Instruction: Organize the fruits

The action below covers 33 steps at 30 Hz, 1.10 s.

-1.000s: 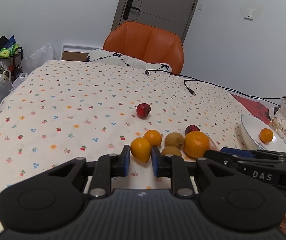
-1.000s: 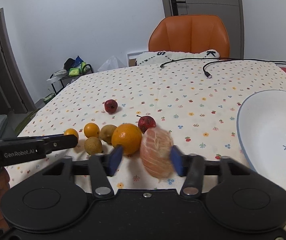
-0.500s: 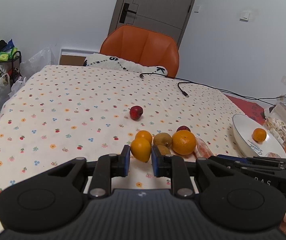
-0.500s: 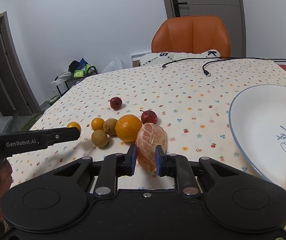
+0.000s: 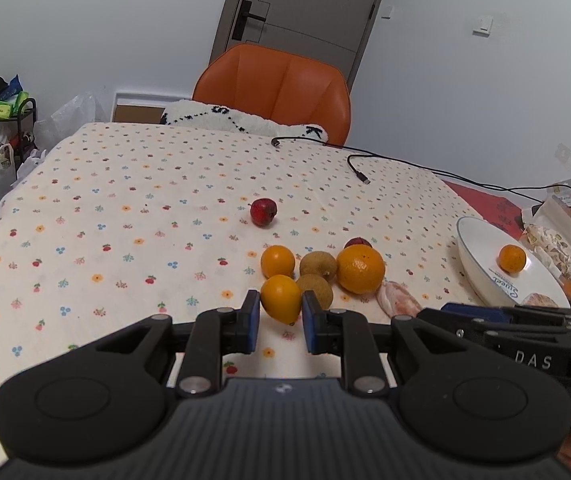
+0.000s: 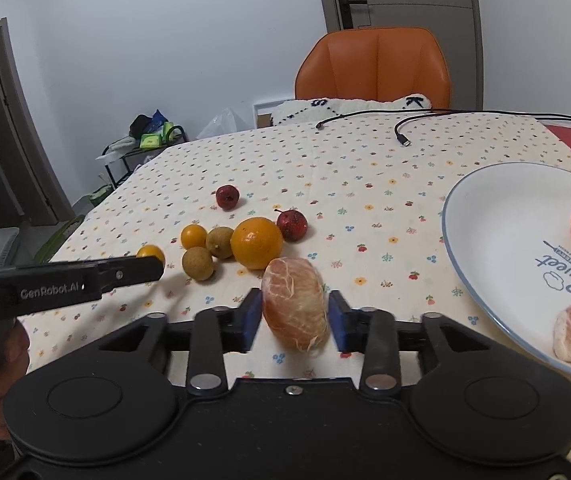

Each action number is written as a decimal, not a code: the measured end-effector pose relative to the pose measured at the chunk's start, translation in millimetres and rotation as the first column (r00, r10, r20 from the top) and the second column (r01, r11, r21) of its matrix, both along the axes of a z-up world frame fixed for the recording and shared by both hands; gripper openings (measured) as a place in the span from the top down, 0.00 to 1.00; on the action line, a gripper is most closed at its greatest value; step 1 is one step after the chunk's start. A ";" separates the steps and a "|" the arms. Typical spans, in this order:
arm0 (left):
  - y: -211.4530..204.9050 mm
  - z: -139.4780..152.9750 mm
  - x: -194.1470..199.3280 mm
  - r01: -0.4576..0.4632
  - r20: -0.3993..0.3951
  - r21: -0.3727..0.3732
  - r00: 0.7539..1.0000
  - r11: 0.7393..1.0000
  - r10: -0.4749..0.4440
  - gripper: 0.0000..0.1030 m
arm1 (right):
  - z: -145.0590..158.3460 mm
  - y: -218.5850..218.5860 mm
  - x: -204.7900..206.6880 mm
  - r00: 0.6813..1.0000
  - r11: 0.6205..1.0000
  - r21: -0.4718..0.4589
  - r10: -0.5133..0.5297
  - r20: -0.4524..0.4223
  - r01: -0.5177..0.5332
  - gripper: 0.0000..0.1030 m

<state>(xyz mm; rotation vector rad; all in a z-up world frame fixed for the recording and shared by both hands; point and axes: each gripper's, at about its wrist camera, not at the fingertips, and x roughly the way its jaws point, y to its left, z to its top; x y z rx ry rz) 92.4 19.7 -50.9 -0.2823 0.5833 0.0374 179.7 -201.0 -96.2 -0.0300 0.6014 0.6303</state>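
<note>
Peeled citrus point(image 6: 295, 304) between right tool point(image 6: 294, 322) pads

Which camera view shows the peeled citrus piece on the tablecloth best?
The right wrist view: the peeled citrus piece appears large and unobstructed between the right claw pads. The left wrist view shows it small, partly hidden.
</note>
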 end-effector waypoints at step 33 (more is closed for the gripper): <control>-5.0 -2.7 6.6 0.009 -0.011 0.029 1.000 1.000 -0.009 0.79 | -5.6 8.6 4.9 1.000 1.000 0.020 0.019 0.009 -0.019 0.68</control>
